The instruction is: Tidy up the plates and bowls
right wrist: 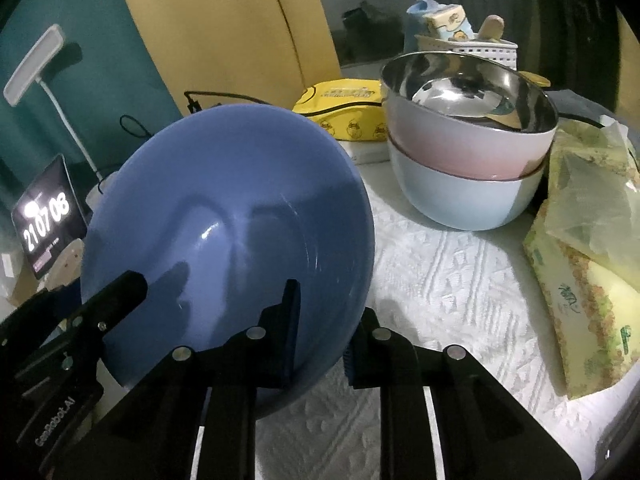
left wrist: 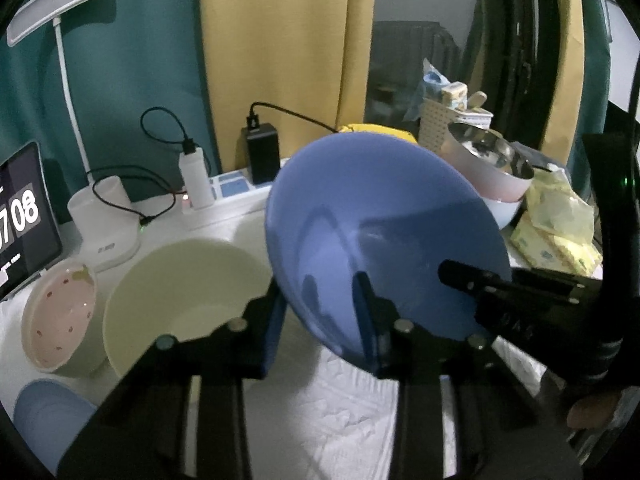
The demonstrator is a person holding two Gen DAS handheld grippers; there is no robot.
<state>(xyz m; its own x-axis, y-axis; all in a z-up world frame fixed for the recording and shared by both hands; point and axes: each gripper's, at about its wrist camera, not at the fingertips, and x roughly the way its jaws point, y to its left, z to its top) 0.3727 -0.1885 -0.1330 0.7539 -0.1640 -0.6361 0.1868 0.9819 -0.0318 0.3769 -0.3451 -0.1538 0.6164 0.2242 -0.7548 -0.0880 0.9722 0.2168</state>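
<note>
Tablecloth point(right wrist: 460, 272): white, textured, covers table under all items.
Blue bowl point(right wrist: 224, 216): largest item, lifted off cloth, tilted on edge, opening toward both cams. Pinched at lower rim from two sides.
L gripper point(left wrist: 324, 320): clamped on blue bowl rim; one finger outside wall, other inside, wall between them. Bowl sits just ahead/right of fingers.
R gripper point(right wrist: 320, 328): clamped on same bowl at lower-right rim; L finger inside bowl, R finger outside. Bowl extends up/left from jaws.
Cream bowl point(left wrist: 180, 292): upright on cloth, just left of blue bowl, behind L gripper's left finger.
Pink/steel bowl point(right wrist: 468, 120): nested in pale blue bowl point(right wrist: 460, 200), stack upright at back right, apart from held bowl.
Small pink-lined bowl point(left wrist: 60, 320): left of cream bowl, touching or nearly, can't tell.
Tissue packs point(right wrist: 584, 280): right edge.
Clock display point(right wrist: 48, 216): far left, lit.
</note>
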